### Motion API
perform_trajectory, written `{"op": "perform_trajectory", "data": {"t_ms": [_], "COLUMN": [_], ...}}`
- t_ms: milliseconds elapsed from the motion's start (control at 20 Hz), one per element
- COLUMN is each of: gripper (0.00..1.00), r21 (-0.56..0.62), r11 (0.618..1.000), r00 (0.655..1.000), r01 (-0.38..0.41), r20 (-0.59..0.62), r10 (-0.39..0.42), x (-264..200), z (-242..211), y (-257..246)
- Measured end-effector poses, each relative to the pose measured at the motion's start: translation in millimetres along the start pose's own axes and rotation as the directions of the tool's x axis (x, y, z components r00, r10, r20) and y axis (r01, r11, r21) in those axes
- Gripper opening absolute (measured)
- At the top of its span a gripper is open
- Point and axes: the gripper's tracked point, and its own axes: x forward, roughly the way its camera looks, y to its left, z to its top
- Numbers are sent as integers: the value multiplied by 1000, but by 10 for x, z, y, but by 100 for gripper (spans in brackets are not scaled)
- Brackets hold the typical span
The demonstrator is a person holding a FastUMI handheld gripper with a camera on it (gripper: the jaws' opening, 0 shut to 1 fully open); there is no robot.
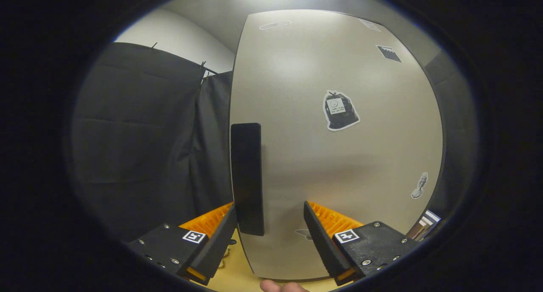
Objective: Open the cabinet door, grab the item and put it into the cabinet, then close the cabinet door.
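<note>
A: Nearest the lens, at the bottom centre of the frame, a fingertip (283, 287) pokes in. Just above it sit the 2 fingers of the gripper (270, 215), spread wide, gripping nothing.

B: What is between them?

A: The handle (247, 178), a dark upright bar at centre frame, fixed along the left edge of the cabinet door (339, 156). Its lower end hangs in the gap. The left finger is right beside it, maybe touching; I cannot tell. The right finger is well apart from it, in front of the door face.

B: And the door?

A: Pale, filling the middle and right of the frame, with a sticker (340, 110) right of centre. It looks shut or nearly so; the far edge is too warped to judge. Black cloth (140, 143) hangs at the left.

B: The item to go inside?

A: I cannot pick it out. Some striped things (426, 224) at the lower right are too small to identify.

B: Risks?

A: My guess: the fingers straddle only the bar's lower tip, so closing there may give a thin hold that slips off on the pull. Closing off-centre could also scrape the right finger on the door.
</note>
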Motion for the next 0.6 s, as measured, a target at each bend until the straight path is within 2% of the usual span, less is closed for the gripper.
{"op": "perform_trajectory", "data": {"t_ms": [100, 200, 350, 500, 600], "gripper": [94, 95, 94, 94, 94], "r21": [34, 57, 55, 41, 48], "r11": [999, 998, 990, 967, 957], "r00": [1000, 1000, 991, 967, 957], "r01": [-8, 22, 132, 252, 286], "r20": [-17, -17, -12, 30, 32], "r10": [8, -21, -131, -254, -288], "x": [-218, -484, -923, -1326, -1530], "z": [-128, -215, -317, -272, -259], "y": [-43, -214, -666, -1137, -1275]}}
